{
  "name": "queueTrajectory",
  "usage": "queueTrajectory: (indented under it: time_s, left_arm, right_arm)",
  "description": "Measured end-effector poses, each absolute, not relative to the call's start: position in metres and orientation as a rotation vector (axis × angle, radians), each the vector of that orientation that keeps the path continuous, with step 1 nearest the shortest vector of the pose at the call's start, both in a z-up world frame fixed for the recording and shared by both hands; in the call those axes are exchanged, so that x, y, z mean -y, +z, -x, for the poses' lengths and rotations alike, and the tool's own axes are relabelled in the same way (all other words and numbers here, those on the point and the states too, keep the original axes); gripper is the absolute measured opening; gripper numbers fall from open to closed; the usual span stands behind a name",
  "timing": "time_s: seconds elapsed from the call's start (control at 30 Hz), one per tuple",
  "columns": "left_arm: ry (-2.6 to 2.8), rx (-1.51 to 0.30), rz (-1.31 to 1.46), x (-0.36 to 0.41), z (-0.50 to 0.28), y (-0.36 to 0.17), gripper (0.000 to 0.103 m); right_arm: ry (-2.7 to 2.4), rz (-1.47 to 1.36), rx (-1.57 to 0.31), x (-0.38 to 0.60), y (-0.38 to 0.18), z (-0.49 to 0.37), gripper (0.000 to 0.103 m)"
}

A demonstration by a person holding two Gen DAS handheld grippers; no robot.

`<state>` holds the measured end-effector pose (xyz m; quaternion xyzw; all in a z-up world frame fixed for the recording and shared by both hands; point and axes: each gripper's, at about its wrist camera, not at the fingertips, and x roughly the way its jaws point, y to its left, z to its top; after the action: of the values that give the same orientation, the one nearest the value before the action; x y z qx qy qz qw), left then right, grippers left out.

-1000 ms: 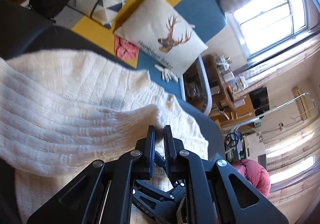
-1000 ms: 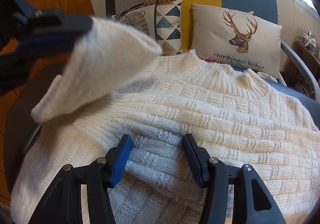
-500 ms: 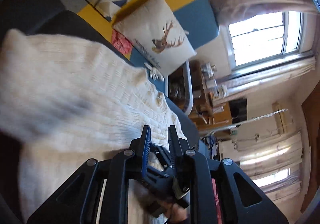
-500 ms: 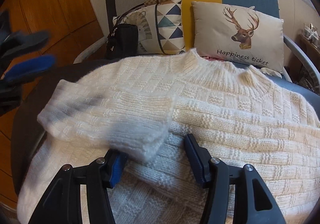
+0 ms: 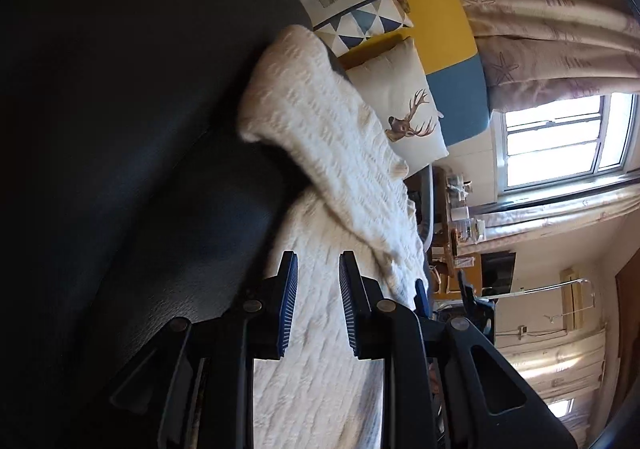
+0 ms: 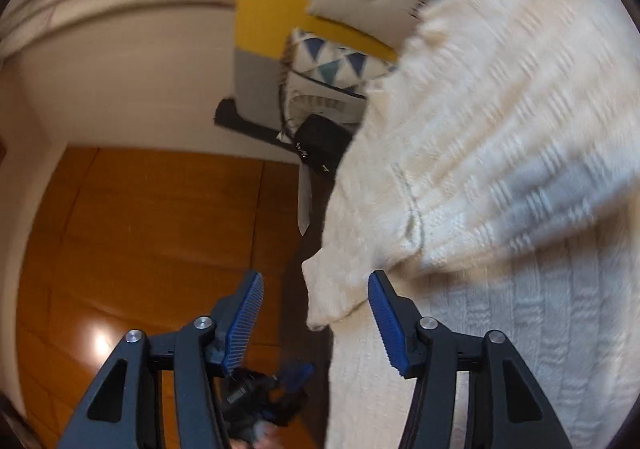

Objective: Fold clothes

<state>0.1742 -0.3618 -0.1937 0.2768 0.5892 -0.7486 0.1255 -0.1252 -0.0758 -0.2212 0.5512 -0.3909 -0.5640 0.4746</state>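
Nearest in the left wrist view, the left claw point(image 5: 318, 269) hangs over the lower body of the cream knit sweater point(image 5: 320, 369), its blue pads a narrow gap apart with nothing pinched between them; its jaws have just been opening and the sleeve they carried is out of them. In the right wrist view the right claw point(image 6: 316, 289) stands open about halfway, the folded sleeve end point(image 6: 340, 289) lying between its pads without either pressing on it. The sweater is spread on a dark seat point(image 5: 140, 169), and the sleeve point(image 5: 320, 121) is laid slanting across its body. To do this step well, the right claw should probably close on the cuff only, not the layer beneath, then draw the sleeve flat and square to the side seam so no ridge stays. Beyond lie the deer cushion point(image 5: 404, 109), a triangle-patterned cushion point(image 5: 360, 25) and a black bag point(image 6: 320, 145), with the window point(image 5: 560, 141) farthest off.
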Motion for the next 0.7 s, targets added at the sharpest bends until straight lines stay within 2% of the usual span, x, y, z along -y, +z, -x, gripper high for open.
queueTrajectory:
  time_s: [0.1,0.57,0.6,0.63,0.7]
  left_arm:
    - [-2.195,-1.711,-0.818,0.359,-0.173,-0.194,0.023]
    - [-2.186,-1.662,-0.868,0.354,-0.173,-0.200,0.023]
    - [-2.180,-1.665,-0.869,0.355,-0.173,-0.201,0.023]
    - [-2.175,-1.666,-0.869,0.355,-0.174,-0.202,0.023]
    - [-2.172,-1.662,-0.870,0.357,-0.175,-0.202,0.023]
  right_arm:
    - [-1.415,-1.397,0.946,0.089,-0.229,0.124,0.044]
    - [-1.648,-1.442,0.783,0.131,-0.225,0.127,0.040]
    - [-1.677,-1.438,0.763,0.134,-0.223,0.126,0.032]
    - [-1.713,-1.439,0.722,0.138,-0.221,0.125,0.007]
    - [-1.781,-1.431,0.610,0.145,-0.212,0.121,0.006]
